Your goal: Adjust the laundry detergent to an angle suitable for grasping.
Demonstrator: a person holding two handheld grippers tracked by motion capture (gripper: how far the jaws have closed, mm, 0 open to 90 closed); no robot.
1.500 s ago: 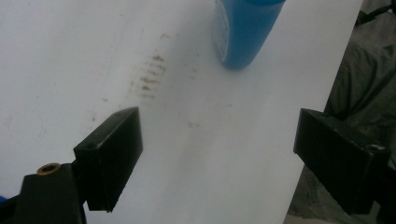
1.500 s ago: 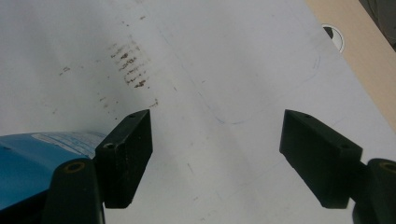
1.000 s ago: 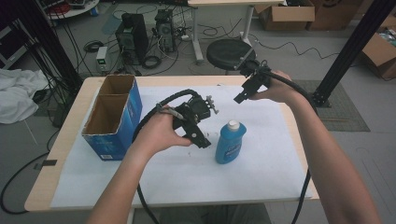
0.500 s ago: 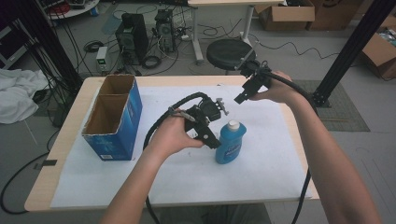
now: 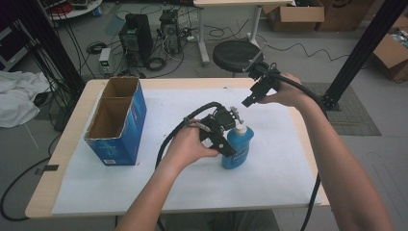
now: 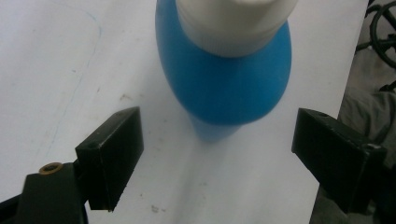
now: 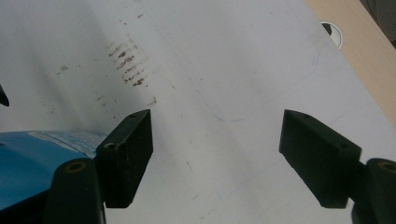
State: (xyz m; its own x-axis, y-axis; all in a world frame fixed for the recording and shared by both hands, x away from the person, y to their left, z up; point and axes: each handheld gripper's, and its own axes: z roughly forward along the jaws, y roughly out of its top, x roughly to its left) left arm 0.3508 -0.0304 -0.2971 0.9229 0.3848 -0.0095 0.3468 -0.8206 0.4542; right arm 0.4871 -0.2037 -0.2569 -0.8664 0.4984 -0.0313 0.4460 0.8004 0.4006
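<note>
Left gripper (image 6: 217,163) is hanging wide open over the blue bottle (image 5: 236,147) — closing off-centre, it's risking tipping it; right gripper (image 5: 256,92) is waiting open.

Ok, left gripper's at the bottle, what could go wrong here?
The left gripper is open, its jaws astride the upright bottle without touching. Closing off-centre could tip it on the white sheet. The right gripper hovers open nearby and may collide if it descends.

Black tongs (image 6: 219,158) with blocky square pads (image 6: 114,151) (brass screw (image 6: 50,167)), thick black cables (image 5: 169,139)
</note>
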